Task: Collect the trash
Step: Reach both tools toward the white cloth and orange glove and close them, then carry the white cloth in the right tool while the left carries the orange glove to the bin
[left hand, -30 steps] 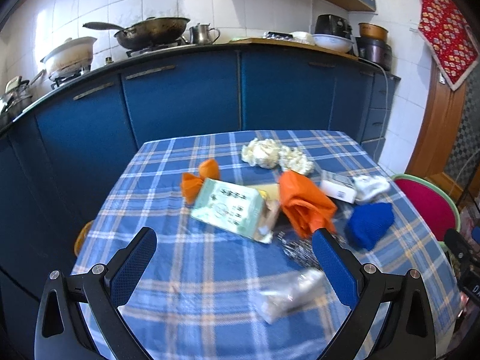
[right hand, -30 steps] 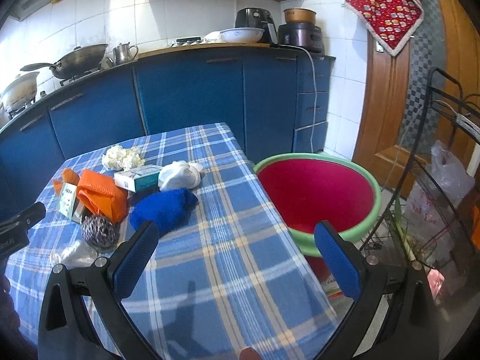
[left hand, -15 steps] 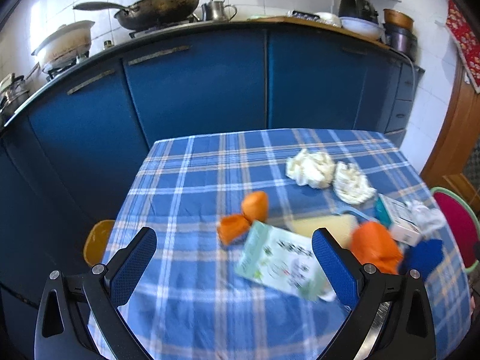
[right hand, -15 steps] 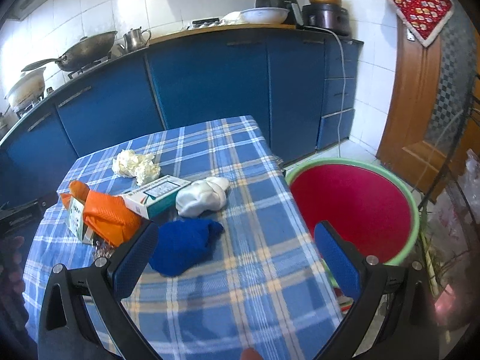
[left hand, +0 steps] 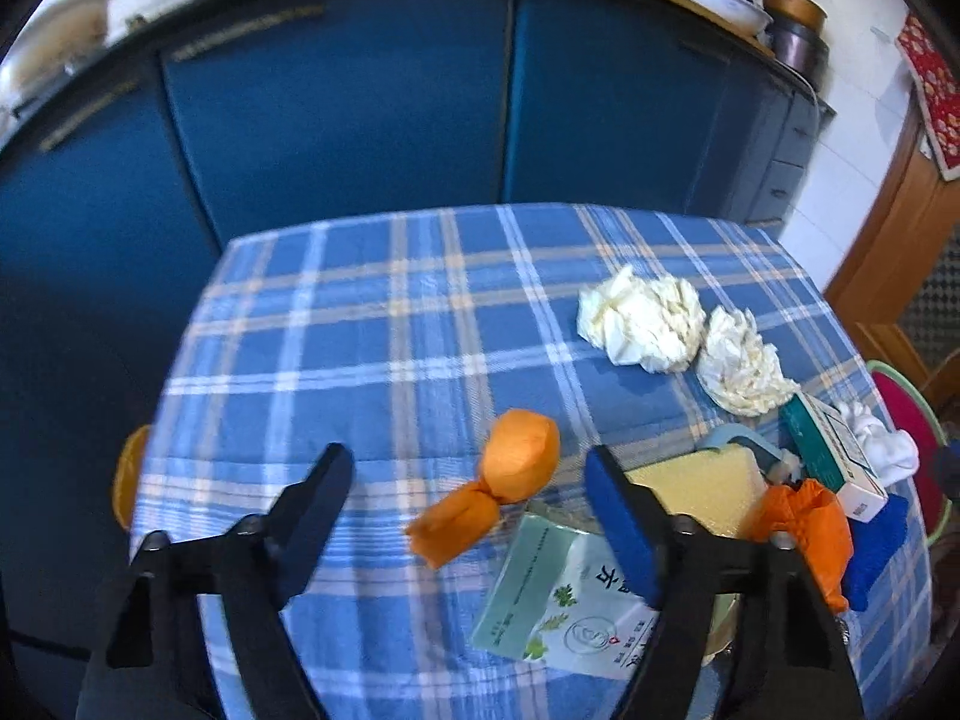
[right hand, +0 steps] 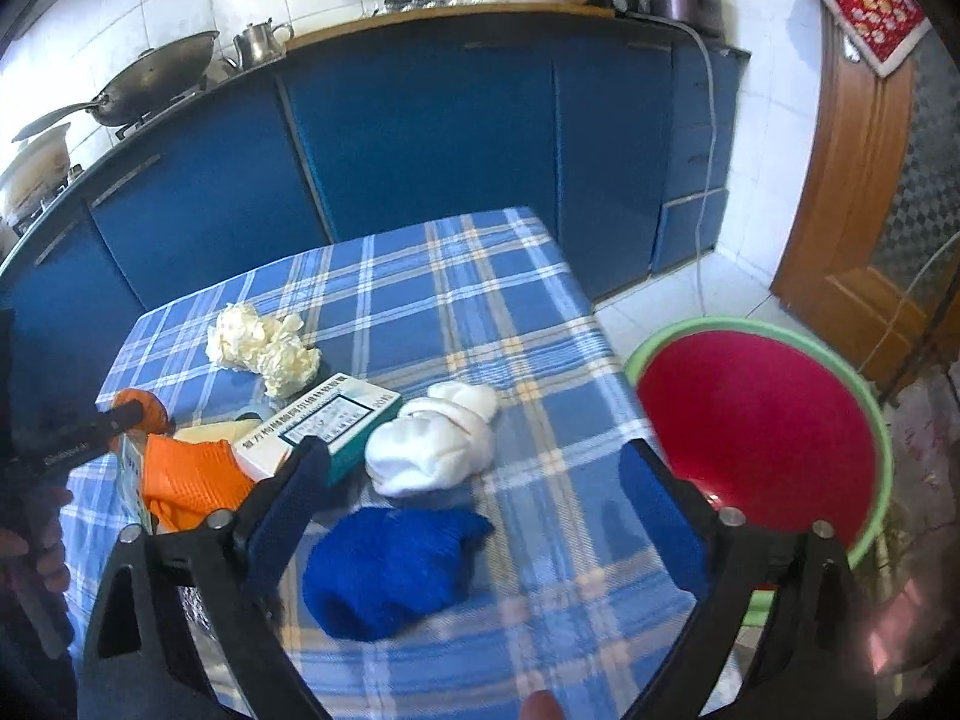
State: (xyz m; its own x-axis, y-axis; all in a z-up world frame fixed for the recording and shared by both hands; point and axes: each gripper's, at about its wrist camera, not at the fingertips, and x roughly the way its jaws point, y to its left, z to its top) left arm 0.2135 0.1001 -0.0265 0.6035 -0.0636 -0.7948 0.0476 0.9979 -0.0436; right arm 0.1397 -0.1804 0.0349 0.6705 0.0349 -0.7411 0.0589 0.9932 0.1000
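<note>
- Progress: nothing collected yet, judging by the bare red basin [right hand: 762, 420] beside the tabletop [left hand: 372, 324].
- Left claw [left hand: 468, 516]: jaws just been narrowing, empty, astride orange wrapper [left hand: 492, 492].
- Right claw [right hand: 480, 510]: jaws closing slightly, empty, above blue cloth [right hand: 390, 570].
- Left to do: tissues [left hand: 642, 318], box [right hand: 324, 426], white wad [right hand: 432, 444].
- Room: kitchen, blue cabinets [right hand: 420, 144], checked cloth.

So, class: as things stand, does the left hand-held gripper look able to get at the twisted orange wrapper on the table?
Probably yes. The left hand-held gripper is open and has just been closing, with the orange wrapper between its fingers. Nothing lies on top of it; only the green packet sits close beside it.
</note>
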